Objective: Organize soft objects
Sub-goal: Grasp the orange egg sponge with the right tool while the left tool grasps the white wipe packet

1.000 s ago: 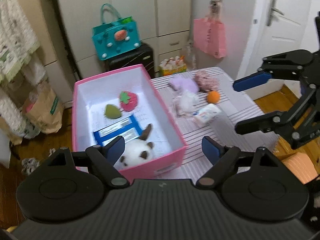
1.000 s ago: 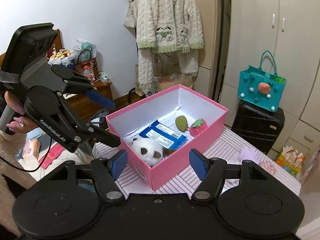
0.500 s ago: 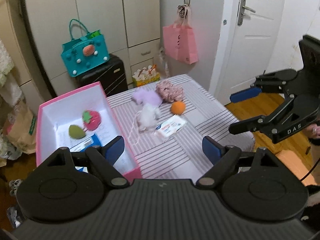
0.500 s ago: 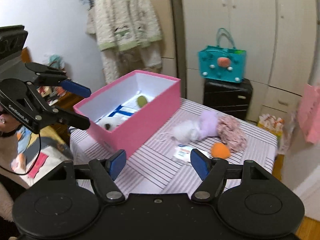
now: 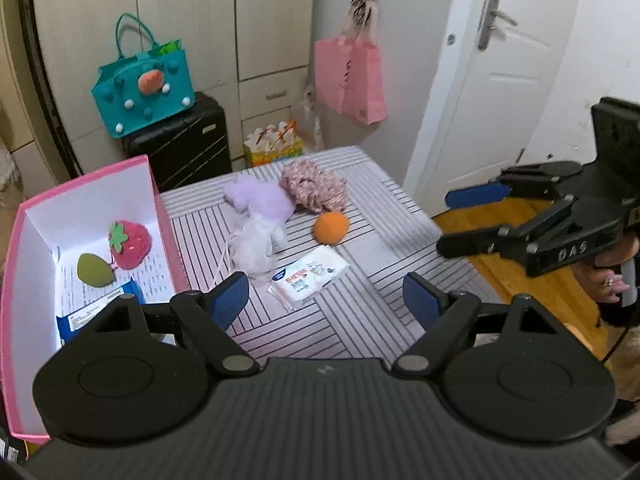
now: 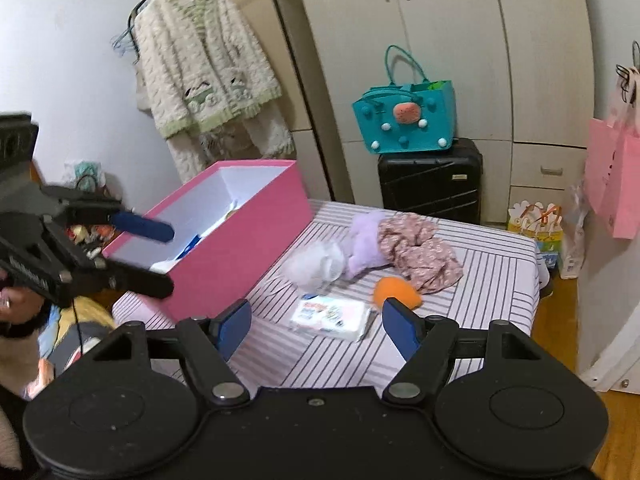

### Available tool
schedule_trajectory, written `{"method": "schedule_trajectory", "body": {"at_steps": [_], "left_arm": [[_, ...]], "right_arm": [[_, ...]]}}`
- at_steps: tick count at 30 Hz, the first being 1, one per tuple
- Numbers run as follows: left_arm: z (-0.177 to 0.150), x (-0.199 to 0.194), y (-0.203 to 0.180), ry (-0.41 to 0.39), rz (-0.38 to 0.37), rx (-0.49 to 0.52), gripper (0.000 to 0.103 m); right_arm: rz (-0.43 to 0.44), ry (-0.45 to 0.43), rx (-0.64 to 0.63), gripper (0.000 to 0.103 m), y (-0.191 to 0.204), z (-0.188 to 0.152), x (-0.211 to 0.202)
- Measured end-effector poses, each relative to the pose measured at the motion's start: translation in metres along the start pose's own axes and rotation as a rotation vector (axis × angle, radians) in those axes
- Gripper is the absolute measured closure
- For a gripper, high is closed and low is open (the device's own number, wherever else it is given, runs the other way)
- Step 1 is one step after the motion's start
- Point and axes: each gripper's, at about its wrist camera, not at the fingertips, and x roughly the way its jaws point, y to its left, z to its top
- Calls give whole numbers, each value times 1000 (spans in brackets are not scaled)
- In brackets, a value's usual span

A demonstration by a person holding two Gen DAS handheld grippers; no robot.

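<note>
Both views have swung away from the pink box toward the loose pile since a second ago; the box now sits at the left edge of the left wrist view, and the white plush seen in it earlier is out of sight.

Surface (image 5: pixel 384 280): striped cloth, carries everything below.

Pink box (image 5: pixel 160 216): open top, white inside, on the left part of the surface. In it lie a red strawberry toy (image 5: pixel 130 245), a green toy (image 5: pixel 95 269) just beside it, and a blue packet (image 5: pixel 100 310) partly hidden by the gripper body.

Patterned cloth bundle (image 6: pixel 420 250): far side of the pile, touching the purple plush (image 6: pixel 366 244).

White fluffy toy (image 6: pixel 316 266): against the purple plush, on its near side.

Tissue pack (image 6: pixel 330 316): flat, nearest of the loose items, directly ahead of the right gripper.

Orange ball (image 5: pixel 331 227): beside the cloth bundle, near the tissue pack.

Left gripper (image 5: pixel 326 300): jaws wide, nothing between them, above the surface short of the tissue pack.

Right gripper (image 6: pixel 316 326): jaws wide and empty, the tissue pack showing in the gap; whether it touches anything I cannot tell.
</note>
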Motion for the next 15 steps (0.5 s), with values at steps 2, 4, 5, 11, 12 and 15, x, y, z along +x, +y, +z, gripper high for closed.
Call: {"method": "schedule_trajectory", "body": {"at_steps": [2, 4, 5, 11, 12, 15], "left_arm": [[-1, 14, -1, 7, -4, -11, 21], [-2, 25, -4, 3, -10, -26, 22], [-3, 31, -6, 4, -11, -37, 22], [-6, 71, -15, 41, -50, -130, 22], [-8, 77, -17, 39, -32, -132, 22], [-14, 97, -17, 29, 13, -162, 22]], "right_arm": [[15, -16, 22, 26, -10, -2, 8], [20, -53, 32, 26, -21, -4, 16], [-7, -66, 42, 26, -25, -4, 21], [-36, -73, 67, 26, -48, -4, 46], [-30, -66, 78, 26, -52, -4, 50], [-52, -35, 116, 25, -61, -7, 61]]}}
